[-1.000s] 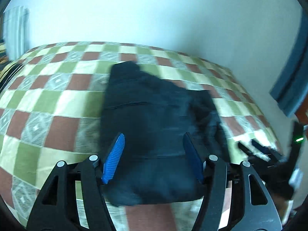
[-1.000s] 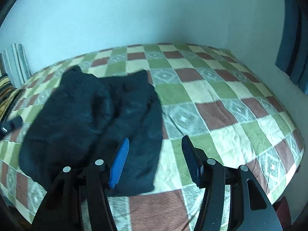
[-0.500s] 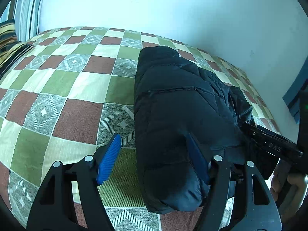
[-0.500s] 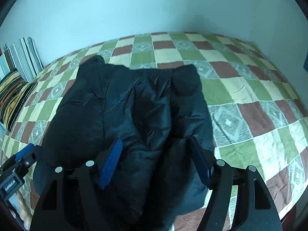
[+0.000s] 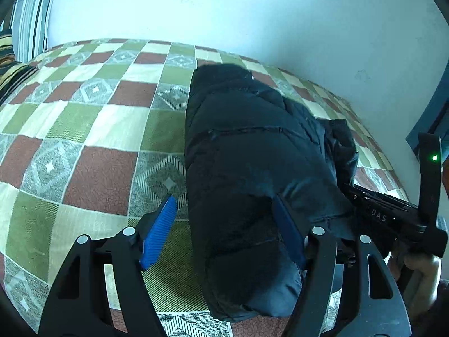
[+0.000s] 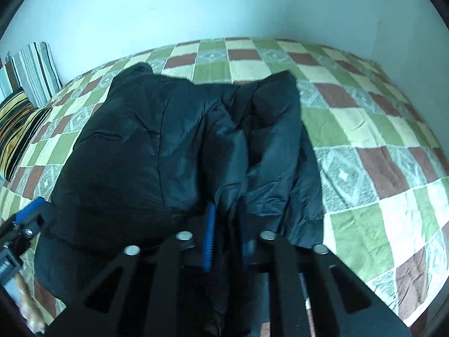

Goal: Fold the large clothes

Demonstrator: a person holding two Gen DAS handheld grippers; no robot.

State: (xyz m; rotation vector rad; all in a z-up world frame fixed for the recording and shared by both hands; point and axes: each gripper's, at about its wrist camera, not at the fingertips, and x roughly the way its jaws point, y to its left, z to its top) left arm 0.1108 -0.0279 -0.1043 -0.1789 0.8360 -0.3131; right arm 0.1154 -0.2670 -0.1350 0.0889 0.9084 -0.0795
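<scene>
You are working one dark puffy jacket (image 6: 174, 151) lying on the checked bedspread (image 6: 378, 129), its bottom hem at the near edge of the bed and its far end reaching toward the wall side. Both halves are lying folded in toward the middle, so the lengthwise fold looks done; the crosswise fold, bringing the near end up over the far end, looks still ahead of you.

Your right gripper (image 6: 227, 236) is pinching a ridge of jacket fabric near the hem, its jaws having just been closing, with the blue pads nearly together on the cloth. Your left gripper (image 5: 224, 233) is standing spread: one pad is hanging over the bedspread just beside the jacket's left edge, the other is lying against the padded top, and nothing is being squeezed yet.

Counting what is showing: one jacket, two grippers, one bedspread, and two striped pillows (image 6: 26, 90) stacked at the far left corner of the bed.
</scene>
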